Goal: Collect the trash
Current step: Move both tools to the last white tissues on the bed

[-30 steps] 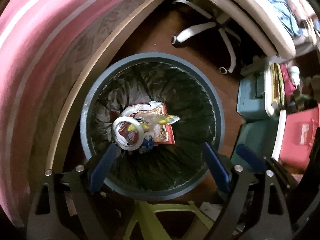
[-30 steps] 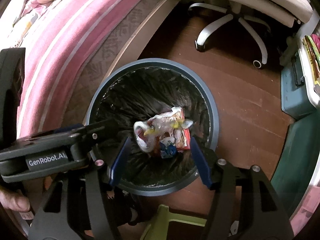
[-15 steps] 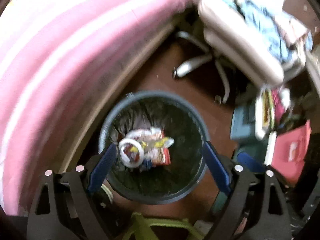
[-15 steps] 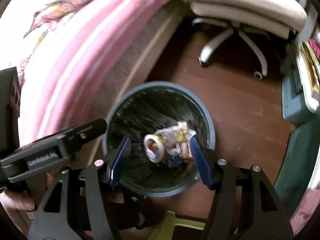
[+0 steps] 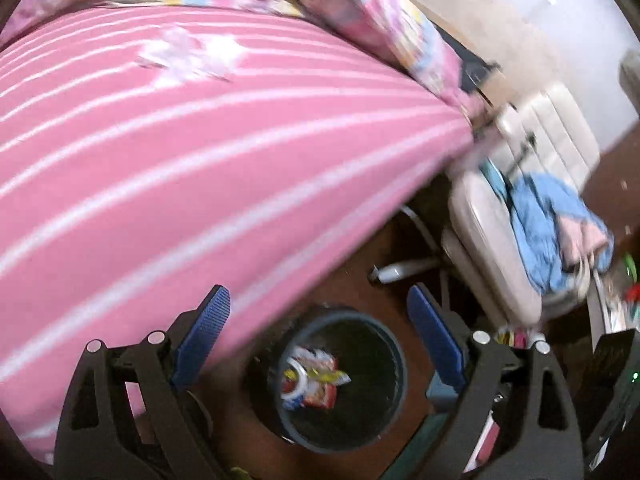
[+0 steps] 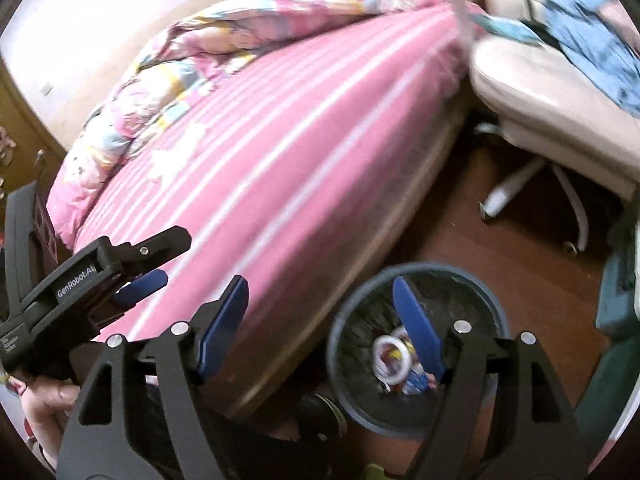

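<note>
A round blue-grey trash bin with a black liner stands on the wooden floor beside the bed; it also shows in the right wrist view. Inside lie a white tape ring and colourful wrappers; the ring also shows in the right wrist view. My left gripper is open and empty, high above the bin. My right gripper is open and empty, above the bin's left rim. The left gripper shows at the left of the right wrist view.
A bed with a pink striped sheet and a patterned quilt fills the left. A beige office chair with blue clothes stands to the right of the bin. Teal boxes sit at the far right.
Both grippers have risen and tilted up away from the bin, so it looks smaller and lower. The bed top has come into view. The trash has stayed in the bin.
</note>
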Motion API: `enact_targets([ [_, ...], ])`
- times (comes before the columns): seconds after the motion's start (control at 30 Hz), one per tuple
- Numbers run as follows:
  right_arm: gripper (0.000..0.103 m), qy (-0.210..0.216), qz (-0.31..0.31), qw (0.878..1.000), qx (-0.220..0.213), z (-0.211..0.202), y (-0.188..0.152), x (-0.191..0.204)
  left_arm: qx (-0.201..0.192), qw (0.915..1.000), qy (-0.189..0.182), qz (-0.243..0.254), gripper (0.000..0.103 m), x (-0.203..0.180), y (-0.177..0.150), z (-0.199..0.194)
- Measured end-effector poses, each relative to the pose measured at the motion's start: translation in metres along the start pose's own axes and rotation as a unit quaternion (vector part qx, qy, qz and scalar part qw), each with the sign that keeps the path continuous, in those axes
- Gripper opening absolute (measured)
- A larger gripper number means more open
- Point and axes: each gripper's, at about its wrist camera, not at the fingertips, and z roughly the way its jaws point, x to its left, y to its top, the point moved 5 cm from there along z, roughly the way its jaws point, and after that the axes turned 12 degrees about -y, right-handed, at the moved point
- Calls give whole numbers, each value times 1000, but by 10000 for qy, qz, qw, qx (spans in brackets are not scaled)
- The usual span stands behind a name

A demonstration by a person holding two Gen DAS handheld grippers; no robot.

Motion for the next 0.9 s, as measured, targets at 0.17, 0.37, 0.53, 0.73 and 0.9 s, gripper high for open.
enact_targets([
  [0.17,75,168,-320,9993,-124,19,29,53,-378,9987,277,-223,88,46,49,-28],
  [0.37,75,333,-632,9969,-334,58,70,114,-756,9949,564,-364,88,96,109,-42],
  [0.53,75,483,-724,9957,-331,101,108,160,-891,9917,891,-271,88,133,151,-28],
  [0.73,75,667,-875,9936,-272,151,146,207,-1152,9873,1046,-315,88,174,184,-5],
  [0.9,71,600,-1035,9927,-157,191,163,239,-1308,9864,957,-276,87,197,212,19],
])
